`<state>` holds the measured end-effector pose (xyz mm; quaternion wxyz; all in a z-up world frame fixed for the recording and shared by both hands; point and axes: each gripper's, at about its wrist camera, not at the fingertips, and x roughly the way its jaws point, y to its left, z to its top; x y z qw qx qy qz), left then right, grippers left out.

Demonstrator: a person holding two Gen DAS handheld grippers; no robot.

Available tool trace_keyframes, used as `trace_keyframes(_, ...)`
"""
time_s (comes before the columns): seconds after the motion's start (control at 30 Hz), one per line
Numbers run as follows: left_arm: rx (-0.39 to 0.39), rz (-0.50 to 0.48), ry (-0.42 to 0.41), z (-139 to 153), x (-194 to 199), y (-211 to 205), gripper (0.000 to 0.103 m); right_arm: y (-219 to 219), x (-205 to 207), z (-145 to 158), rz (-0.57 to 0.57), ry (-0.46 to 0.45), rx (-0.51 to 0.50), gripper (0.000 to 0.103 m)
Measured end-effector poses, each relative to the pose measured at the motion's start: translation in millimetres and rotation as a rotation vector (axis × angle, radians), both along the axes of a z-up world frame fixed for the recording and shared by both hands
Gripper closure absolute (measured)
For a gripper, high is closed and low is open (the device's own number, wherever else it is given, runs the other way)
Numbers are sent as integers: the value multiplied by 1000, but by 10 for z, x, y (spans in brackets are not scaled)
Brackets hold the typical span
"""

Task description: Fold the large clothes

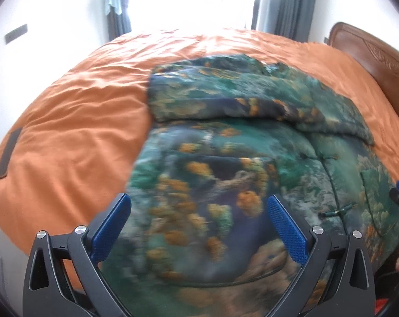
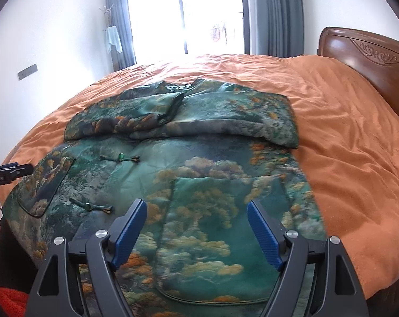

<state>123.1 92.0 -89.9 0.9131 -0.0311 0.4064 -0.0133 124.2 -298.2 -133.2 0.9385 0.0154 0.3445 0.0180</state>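
Observation:
A large padded jacket [image 2: 199,163] with a green, blue and orange landscape print lies on the orange bed. Both sleeves are folded across its upper part [image 2: 189,116]. It fills the left wrist view [image 1: 226,174], blurred near the camera. My left gripper [image 1: 199,206] is open and empty just above the jacket's lower left part. My right gripper [image 2: 196,211] is open and empty above the lower right part, over a patch pocket [image 2: 212,237]. The left gripper also shows at the left edge of the right wrist view [image 2: 12,173].
The orange duvet [image 2: 344,137] covers the whole bed. A carved wooden headboard [image 2: 366,52] stands at the right. A bright window with grey curtains [image 2: 278,13] is behind the bed. White walls are at the left.

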Motion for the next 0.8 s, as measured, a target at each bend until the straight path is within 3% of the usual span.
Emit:
trace_keyframes(0.17,-9,72,12,27,-109,425,1,-353,-62,34,-90,13,-27,23)
trace_keyframes(0.33,-14,112,25,-8,-151,525,1,-604,-99,40,-158,33,-30,23)
trace_keyframes(0.63,69,23,9,-72,-106,225,1,-434,-31,11,-142,58,-20,23)
trace_keyframes(0.8,31,-16,22,-26,-86,217,1,-340,4,98,-72,45,0,23)
